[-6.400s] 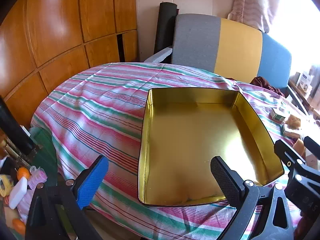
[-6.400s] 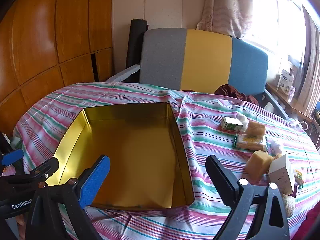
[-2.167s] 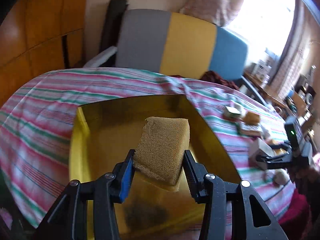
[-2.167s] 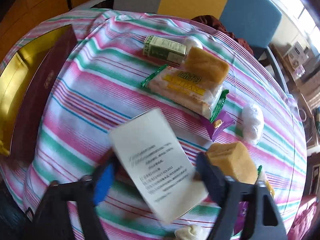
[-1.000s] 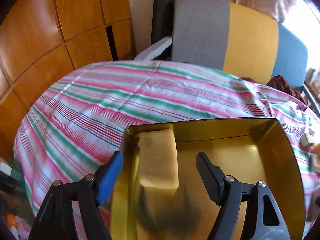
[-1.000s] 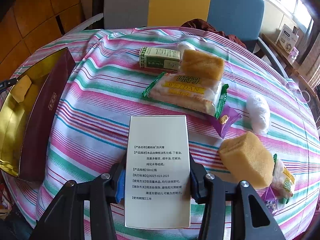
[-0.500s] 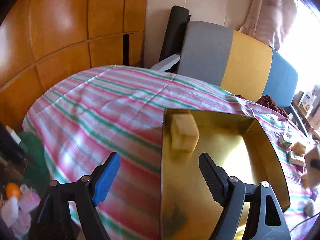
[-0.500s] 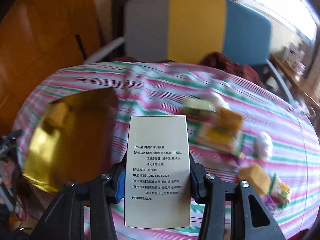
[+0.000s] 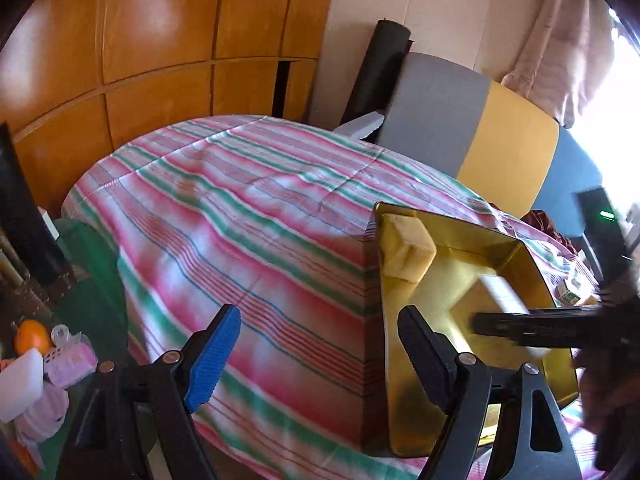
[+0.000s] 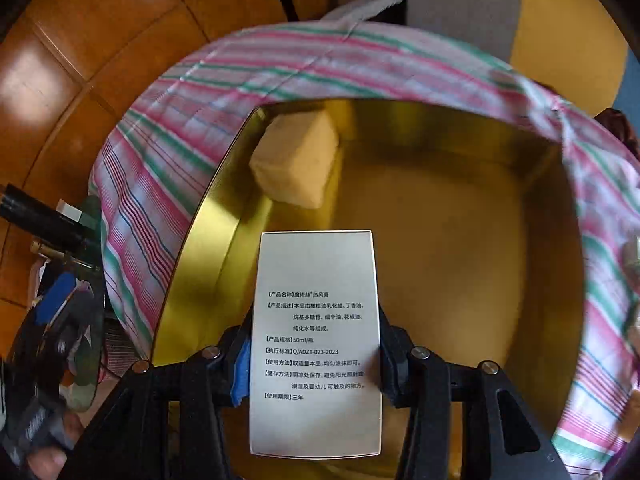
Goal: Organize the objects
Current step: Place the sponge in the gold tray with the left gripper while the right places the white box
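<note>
Curved wooden wall panels (image 9: 132, 40) in a warm orange-brown fill the left side of the room, meeting a pale plaster wall (image 9: 440, 12) further right. A round table under a pink, green and white striped tablecloth (image 9: 224, 216) stands in front. Behind it sits a chair back (image 9: 480, 136) in grey, yellow and blue sections, with a dark roll (image 9: 376, 68) leaning upright beside it. A pinkish curtain (image 9: 560, 52) hangs at a bright, overexposed window (image 9: 624, 80).
</note>
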`<action>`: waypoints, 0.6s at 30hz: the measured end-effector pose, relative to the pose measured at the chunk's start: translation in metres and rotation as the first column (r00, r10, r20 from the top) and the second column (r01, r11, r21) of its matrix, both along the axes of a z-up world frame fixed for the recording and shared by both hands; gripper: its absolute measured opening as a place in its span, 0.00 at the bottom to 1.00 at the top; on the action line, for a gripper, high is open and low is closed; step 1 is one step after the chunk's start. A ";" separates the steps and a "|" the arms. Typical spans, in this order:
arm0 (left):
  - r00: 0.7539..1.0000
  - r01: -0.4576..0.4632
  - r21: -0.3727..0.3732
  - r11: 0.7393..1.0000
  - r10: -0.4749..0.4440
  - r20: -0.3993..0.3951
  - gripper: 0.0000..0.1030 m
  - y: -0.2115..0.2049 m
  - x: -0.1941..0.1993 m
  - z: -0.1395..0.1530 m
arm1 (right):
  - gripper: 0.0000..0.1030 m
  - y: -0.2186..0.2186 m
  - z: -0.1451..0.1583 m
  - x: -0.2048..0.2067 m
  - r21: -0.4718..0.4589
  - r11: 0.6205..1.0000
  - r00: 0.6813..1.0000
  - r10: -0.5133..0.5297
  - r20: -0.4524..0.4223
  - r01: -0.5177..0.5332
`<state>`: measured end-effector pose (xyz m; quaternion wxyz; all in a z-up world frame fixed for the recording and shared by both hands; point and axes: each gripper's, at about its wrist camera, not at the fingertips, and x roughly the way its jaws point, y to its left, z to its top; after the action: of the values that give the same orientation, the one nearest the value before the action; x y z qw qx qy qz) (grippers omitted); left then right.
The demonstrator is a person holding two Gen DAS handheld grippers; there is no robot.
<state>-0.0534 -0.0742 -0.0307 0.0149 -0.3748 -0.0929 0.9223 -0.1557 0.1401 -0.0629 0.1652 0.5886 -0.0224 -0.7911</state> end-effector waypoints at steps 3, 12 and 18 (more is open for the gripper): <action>1.000 -0.009 0.013 1.000 0.009 0.011 0.79 -0.007 0.002 -0.004 | 0.48 -0.019 -0.013 -0.016 0.021 0.999 0.999 -0.037 0.021 0.037; 1.000 -0.007 0.021 1.000 0.006 0.018 0.82 -0.007 0.004 -0.006 | 0.60 -0.019 -0.011 -0.035 -0.204 0.969 0.989 -0.130 0.073 0.142; 1.000 -0.006 0.006 1.000 0.006 0.006 0.82 -0.001 0.007 -0.003 | 0.60 -0.001 0.006 -0.008 -0.163 0.978 0.991 -0.130 -0.010 0.127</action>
<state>-0.0469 -0.0756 -0.0334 0.0129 -0.3772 -0.0968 0.9210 -0.1632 0.1394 -0.0574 0.1613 0.5625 -0.1229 -0.8015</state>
